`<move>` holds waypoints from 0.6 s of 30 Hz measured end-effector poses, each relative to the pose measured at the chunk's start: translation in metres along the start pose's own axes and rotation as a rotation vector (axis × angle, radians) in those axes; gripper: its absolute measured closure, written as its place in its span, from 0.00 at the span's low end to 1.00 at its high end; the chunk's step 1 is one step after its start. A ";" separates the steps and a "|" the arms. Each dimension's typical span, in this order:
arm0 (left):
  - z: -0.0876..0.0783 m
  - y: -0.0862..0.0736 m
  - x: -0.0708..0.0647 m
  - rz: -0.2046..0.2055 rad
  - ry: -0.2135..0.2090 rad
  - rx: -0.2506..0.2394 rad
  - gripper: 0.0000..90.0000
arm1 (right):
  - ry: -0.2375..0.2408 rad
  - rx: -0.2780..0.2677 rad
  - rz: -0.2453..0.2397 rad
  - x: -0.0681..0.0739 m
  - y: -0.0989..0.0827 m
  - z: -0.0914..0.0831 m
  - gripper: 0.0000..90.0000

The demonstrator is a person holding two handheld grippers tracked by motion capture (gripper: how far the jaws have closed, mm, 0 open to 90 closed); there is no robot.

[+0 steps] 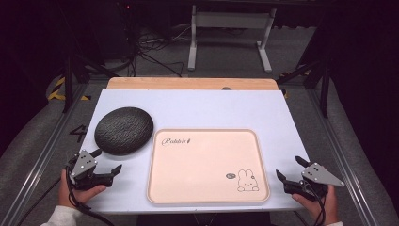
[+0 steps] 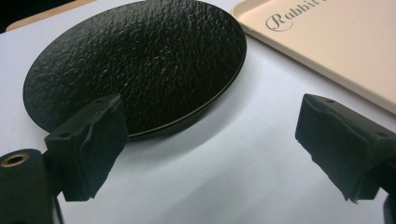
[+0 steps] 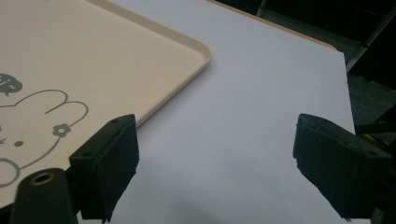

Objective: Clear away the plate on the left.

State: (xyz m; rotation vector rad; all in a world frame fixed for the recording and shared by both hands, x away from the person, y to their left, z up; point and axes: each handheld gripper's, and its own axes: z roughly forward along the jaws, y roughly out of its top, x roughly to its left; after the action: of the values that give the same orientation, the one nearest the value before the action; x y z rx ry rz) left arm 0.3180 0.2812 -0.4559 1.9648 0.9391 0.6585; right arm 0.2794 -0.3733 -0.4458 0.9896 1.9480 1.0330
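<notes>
A black, rough-textured round plate (image 1: 123, 130) lies on the left of the white table (image 1: 202, 106). Beside it on the right sits a beige tray (image 1: 202, 162) with "Rabbit" lettering and a rabbit drawing. My left gripper (image 1: 107, 161) rests at the near left corner, open and holding nothing, one jaw close to the plate's near rim. In the left gripper view the plate (image 2: 140, 60) and the tray (image 2: 327, 42) lie beyond the open left gripper (image 2: 210, 149). My right gripper (image 1: 288, 167) stands open at the near right, just off the tray's corner (image 3: 93, 60); bare table lies between the jaws of the right gripper (image 3: 215, 163).
A wooden strip (image 1: 188, 84) runs along the table's far edge. Metal rails (image 1: 42, 155) flank both sides. Beyond the table stand a white desk frame (image 1: 230, 28) and floor cables (image 1: 150, 52). White surface lies open behind the tray and to its right.
</notes>
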 end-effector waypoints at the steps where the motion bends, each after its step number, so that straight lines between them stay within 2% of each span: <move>1: 0.000 0.000 0.000 0.002 0.002 0.000 0.11 | -0.003 0.000 0.004 -0.001 -0.001 -0.001 0.16; 7: 0.002 0.002 -0.001 0.023 -0.007 0.009 0.11 | -0.014 -0.013 0.020 -0.002 -0.001 -0.006 0.16; 18: -0.001 0.003 -0.002 0.021 -0.013 -0.001 0.11 | -0.011 -0.010 0.016 -0.001 0.000 -0.006 0.16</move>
State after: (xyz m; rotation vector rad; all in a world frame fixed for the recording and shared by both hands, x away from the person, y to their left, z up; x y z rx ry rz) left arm 0.3174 0.2791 -0.4536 1.9782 0.9113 0.6573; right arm 0.2746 -0.3760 -0.4434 1.0044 1.9270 1.0428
